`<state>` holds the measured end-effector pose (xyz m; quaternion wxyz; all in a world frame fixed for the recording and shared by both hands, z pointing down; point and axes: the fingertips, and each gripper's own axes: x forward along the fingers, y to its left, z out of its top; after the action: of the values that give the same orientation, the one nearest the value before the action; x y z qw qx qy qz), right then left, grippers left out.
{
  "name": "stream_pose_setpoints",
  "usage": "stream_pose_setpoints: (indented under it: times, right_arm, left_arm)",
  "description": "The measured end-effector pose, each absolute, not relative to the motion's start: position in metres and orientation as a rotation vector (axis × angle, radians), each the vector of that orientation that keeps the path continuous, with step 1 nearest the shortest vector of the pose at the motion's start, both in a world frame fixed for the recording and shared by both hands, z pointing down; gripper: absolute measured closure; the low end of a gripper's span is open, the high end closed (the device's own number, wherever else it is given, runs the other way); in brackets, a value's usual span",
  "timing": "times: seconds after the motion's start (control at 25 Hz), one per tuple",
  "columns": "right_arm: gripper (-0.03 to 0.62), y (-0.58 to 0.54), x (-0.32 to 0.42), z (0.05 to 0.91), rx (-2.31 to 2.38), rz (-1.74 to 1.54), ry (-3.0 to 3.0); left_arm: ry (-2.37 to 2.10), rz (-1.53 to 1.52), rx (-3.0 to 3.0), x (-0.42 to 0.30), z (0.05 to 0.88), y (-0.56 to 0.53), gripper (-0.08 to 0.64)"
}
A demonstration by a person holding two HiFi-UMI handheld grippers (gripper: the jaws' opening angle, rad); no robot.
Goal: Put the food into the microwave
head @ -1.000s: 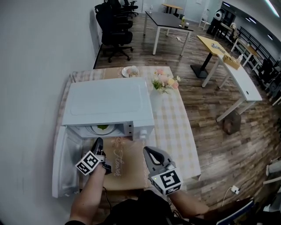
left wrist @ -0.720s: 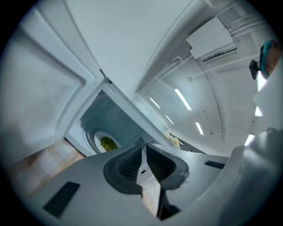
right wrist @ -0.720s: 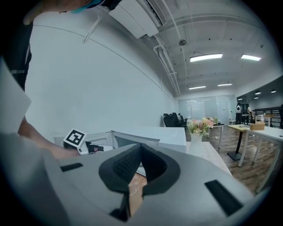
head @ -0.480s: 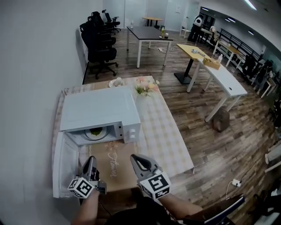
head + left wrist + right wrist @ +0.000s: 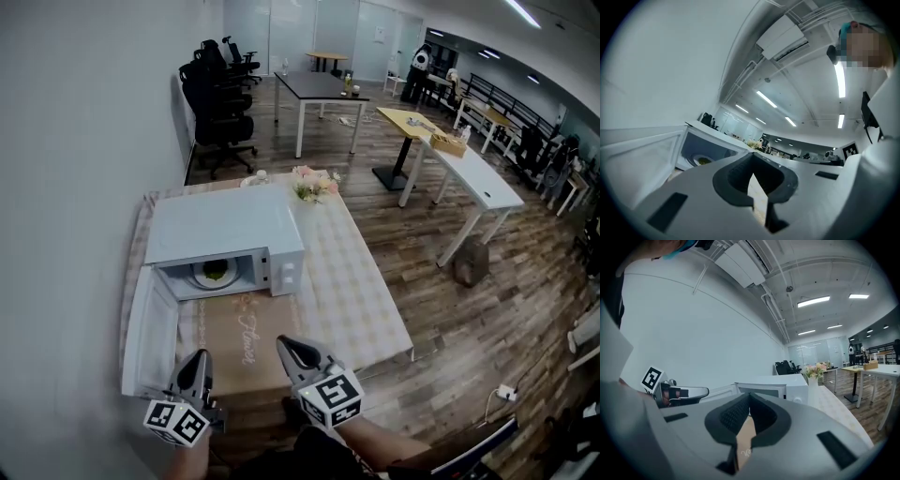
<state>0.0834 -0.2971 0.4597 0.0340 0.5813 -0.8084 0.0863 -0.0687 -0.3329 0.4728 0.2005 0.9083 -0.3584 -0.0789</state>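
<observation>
A white microwave stands on the table with its door swung open to the left. Inside it, a plate with green food rests on the turntable; the same plate shows in the left gripper view. My left gripper hovers near the table's near edge, beside the open door. Its jaws have just been closing and are now shut with nothing between them. My right gripper is beside it over the brown placemat, shut and empty. Both point level toward the microwave.
A vase of flowers stands right of the microwave, and a small dish sits behind it. The checked tablecloth runs to the table's right edge. A wall is close on the left. Office desks and chairs fill the room beyond.
Both grippers have drawn back from the microwave's opening toward the near table edge, the left one farther. The left jaws went from slightly apart to shut. The door stays open.
</observation>
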Motion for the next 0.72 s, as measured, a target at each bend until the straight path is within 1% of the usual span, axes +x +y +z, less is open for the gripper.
stream_pose_setpoints:
  times: [0.28,0.72]
  right_arm:
    - [0.584,-0.273,0.065,0.445,1.783,0.262,-2.523]
    - [0.584,-0.233,0.049,0.431,1.793,0.161,-2.505]
  left_arm:
    - [-1.159,-0.067,2.703,-0.082,0.446,-0.296,0.551]
    - [-1.263,0.016,2.866,-0.088,0.423,-0.245,0.552]
